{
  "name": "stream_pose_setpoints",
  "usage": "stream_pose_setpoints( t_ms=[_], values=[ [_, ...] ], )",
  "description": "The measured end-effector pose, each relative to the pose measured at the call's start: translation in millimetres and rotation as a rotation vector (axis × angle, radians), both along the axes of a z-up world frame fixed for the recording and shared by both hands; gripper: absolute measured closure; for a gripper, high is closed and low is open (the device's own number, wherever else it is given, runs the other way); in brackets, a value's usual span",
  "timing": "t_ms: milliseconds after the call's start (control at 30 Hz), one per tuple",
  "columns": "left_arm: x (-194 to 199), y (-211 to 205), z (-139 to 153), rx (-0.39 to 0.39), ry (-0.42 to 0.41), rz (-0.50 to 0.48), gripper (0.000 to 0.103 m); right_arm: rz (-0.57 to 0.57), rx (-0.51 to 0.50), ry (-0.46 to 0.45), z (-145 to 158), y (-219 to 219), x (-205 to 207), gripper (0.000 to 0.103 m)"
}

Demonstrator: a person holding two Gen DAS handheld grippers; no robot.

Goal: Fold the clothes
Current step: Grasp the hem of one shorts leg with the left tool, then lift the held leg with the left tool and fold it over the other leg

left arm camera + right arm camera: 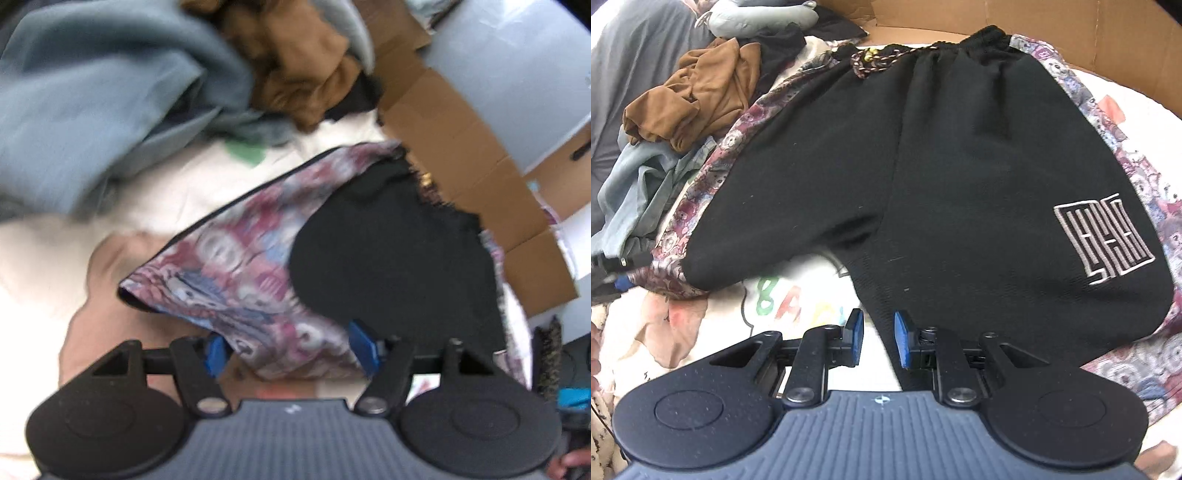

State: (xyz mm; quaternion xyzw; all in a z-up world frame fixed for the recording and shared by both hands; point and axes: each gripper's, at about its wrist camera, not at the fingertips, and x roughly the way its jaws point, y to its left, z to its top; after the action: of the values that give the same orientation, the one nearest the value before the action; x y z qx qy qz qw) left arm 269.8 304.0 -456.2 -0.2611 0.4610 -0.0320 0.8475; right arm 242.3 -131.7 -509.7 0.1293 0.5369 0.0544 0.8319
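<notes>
Left gripper [291,349], blurred, jaws wide around the shorts' [923,166] patterned side panel [236,258]; grip unclear. Right gripper [879,338], parted, straddles a black leg hem. Shorts lie flat mid-blanket [798,295], white maze-like logo [1104,240] unreadable; blanket lettering partly covered.

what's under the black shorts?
Under the shorts lies a white printed sheet with coloured letters, showing between the legs and along the hem. How far the print runs beneath the fabric is hidden. A cardboard box stands behind the waistband.
</notes>
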Motion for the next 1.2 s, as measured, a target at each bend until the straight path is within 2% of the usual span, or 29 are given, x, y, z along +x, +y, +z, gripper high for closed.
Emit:
stream_pose_setpoints(
  t_ms=[33,67,100,133,167,200,300,500,733,833,967,1200],
  values=[
    [2.7,-1.4,2.6,-0.005,-0.011,-0.013,0.035,-0.004,0.002,-0.002,-0.7,2.2,0.6,0.078],
    [5.6,-2.7,4.6,-0.011,-0.021,-0.027,0.041,-0.007,0.005,-0.004,-1.4,4.5,1.2,0.078],
    [10.1,-4.8,5.2,-0.022,-0.025,-0.050,0.058,-0.011,0.007,-0.006,-2.1,6.7,1.8,0.078],
    [16.2,-7.1,4.1,-0.035,-0.020,-0.073,0.071,-0.015,0.009,-0.008,-2.8,8.9,2.4,0.078],
    [22.5,-9.9,4.2,-0.040,-0.010,-0.096,0.096,-0.018,0.011,-0.010,-3.5,11.2,2.9,0.078],
    [28.7,-12.8,4.8,-0.042,0.000,-0.118,0.102,-0.022,0.014,-0.011,-4.2,13.4,3.5,0.078],
    [45.1,-23.5,16.1,-0.032,-0.050,-0.178,0.101,-0.030,0.021,-0.017,-6.2,20.3,5.4,0.078],
    [79.6,-42.5,40.1,-0.017,-0.125,-0.277,0.101,0.055,0.041,-0.022,-6.6,38.4,14.8,0.078],
    [119.8,-53.2,58.5,-0.044,-0.190,-0.314,0.101,0.069,0.078,-0.016,-11.1,53.9,25.3,0.078],
    [136.2,-60.5,62.2,-0.031,-0.207,-0.343,0.101,0.083,0.088,-0.017,-13.7,64.0,30.8,0.078],
    [153.2,-65.1,63.9,-0.020,-0.221,-0.355,0.101,0.115,0.109,-0.013,-19.3,70.6,40.9,0.068],
    [177.0,-73.1,69.6,-0.015,-0.242,-0.370,0.101,0.108,0.135,-0.010,-27.4,78.3,57.7,0.068]
  ],
)
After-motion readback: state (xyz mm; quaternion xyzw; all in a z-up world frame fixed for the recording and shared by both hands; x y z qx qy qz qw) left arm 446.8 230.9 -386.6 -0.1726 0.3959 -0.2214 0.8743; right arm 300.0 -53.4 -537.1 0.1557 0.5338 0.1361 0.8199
